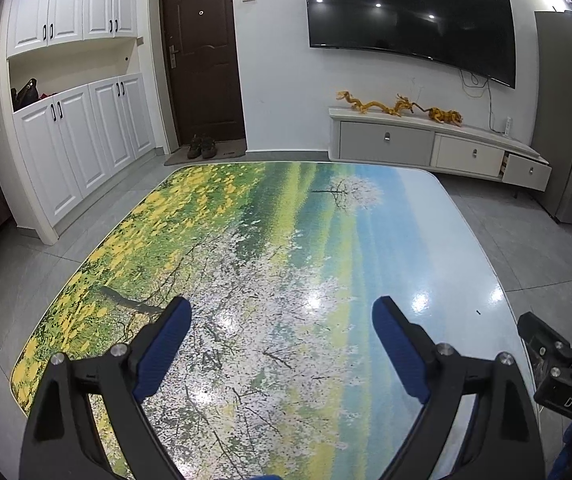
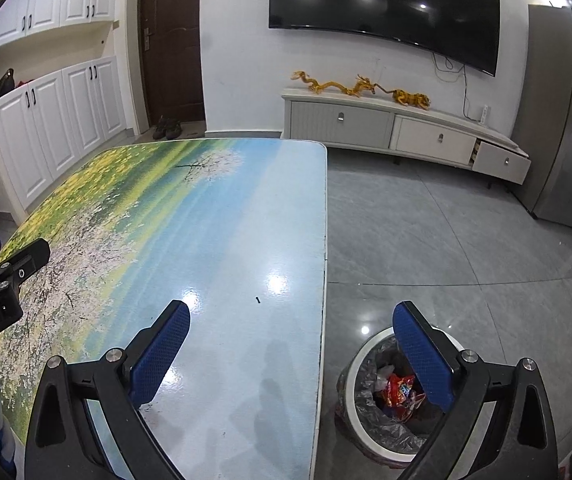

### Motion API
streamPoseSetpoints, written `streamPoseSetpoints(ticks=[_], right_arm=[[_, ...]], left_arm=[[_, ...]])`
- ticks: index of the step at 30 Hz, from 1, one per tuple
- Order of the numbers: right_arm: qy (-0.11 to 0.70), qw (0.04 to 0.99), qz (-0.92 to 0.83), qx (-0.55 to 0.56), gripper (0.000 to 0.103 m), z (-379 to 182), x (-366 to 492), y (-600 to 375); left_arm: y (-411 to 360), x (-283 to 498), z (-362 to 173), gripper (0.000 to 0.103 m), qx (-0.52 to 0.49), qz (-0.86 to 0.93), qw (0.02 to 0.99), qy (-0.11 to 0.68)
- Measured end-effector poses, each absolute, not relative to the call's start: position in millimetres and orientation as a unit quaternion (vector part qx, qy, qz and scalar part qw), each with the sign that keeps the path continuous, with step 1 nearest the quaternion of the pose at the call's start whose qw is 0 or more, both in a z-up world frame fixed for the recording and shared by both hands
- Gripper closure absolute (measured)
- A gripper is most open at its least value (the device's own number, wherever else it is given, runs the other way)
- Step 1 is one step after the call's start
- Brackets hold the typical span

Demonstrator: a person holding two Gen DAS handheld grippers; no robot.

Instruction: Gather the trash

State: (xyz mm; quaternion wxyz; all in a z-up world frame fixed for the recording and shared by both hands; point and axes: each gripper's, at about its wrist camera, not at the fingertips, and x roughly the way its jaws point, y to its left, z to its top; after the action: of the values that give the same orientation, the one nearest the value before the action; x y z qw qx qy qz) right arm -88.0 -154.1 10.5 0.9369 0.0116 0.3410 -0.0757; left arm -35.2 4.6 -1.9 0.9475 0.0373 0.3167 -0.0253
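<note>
The left gripper (image 1: 282, 314), black-framed with two ribbed blue pads, stands spread wide over the glossy table printed with a landscape of yellow flowers, white blossom and blue sky (image 1: 222, 216), with nothing between its pads. The right gripper (image 2: 291, 322), of the same make, is also spread wide and empty; its left pad hangs over the table's blue end, its right pad over the floor past the table edge.

Only the right wrist view shows the round white-rimmed trash bin lined with a grey plastic bag (image 2: 351, 368). It stands on the grey tiled floor (image 2: 465, 240) just beside the table's right edge, partly hidden behind the right pad. Inside it lies a crumpled red snack wrapper (image 2: 399, 394) with some pale scraps beside it. This view also picks out a tiny dark speck (image 2: 257, 300) on the table's blue part, near the edge; the left view shows it too, small and far to the right.

The left wrist view gives more of the table's flowered left side, and the right gripper's black body at its right margin. Both views show the dark wooden door (image 1: 202, 56), white cabinets (image 1: 78, 144), wall-mounted black television (image 1: 409, 12) and low white sideboard with yellow dragon figures (image 1: 437, 148).
</note>
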Motion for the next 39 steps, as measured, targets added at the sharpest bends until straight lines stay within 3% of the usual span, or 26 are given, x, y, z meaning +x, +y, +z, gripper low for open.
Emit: streamPoseSetpoints(ticks=[39], right_arm=[[0.288, 0.952, -0.105, 0.011, 0.001, 37.5, -123.6, -155.0]], left_arm=[[9.4, -63.4, 18.0, 0.01, 0.037, -0.031, 0.957, 0.286]])
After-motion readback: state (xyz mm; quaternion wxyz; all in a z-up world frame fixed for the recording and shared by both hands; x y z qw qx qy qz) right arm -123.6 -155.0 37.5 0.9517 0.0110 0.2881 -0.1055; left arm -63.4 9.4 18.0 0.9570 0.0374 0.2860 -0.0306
